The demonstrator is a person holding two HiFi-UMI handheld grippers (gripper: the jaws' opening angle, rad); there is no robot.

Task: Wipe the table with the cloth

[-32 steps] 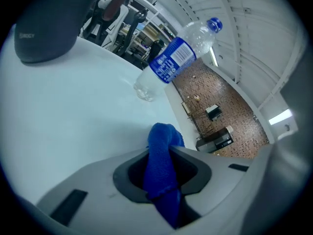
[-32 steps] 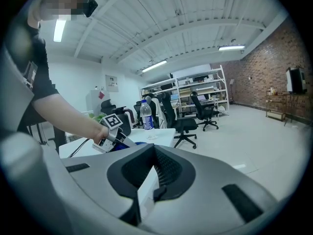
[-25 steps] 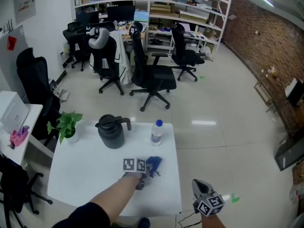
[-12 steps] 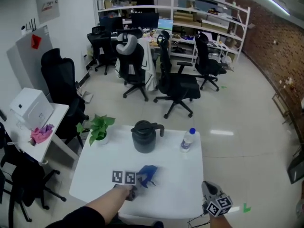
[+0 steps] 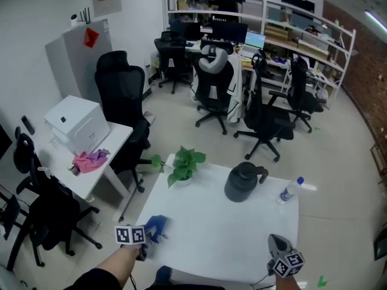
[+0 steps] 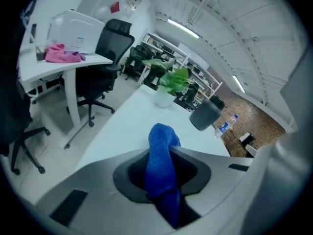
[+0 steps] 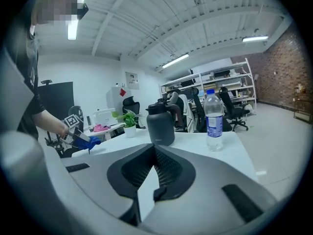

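Note:
A blue cloth [image 5: 156,227] rests on the white table [image 5: 224,234] near its front left edge. My left gripper [image 5: 147,238] is shut on it. In the left gripper view the cloth [image 6: 161,137] stands bunched between the jaws of that gripper [image 6: 162,151], its lower end hanging behind them. My right gripper [image 5: 274,242] hovers at the table's front right edge, and in its own view that gripper [image 7: 155,149] is shut with its jaw tips touching and nothing between them. From there the cloth [image 7: 91,142] shows far left, in the left gripper.
A potted plant [image 5: 184,165], a dark jug [image 5: 242,183] and a water bottle [image 5: 289,190] stand along the table's far side. To the left stands a white desk [image 5: 115,139] with a printer [image 5: 75,123] and a pink rag [image 5: 89,160]. Black office chairs [image 5: 124,101] stand behind.
My left gripper has dragged the blue cloth leftward across the table, from its right half to near the front left edge. The head view has swung left. The right gripper stays at the front right.

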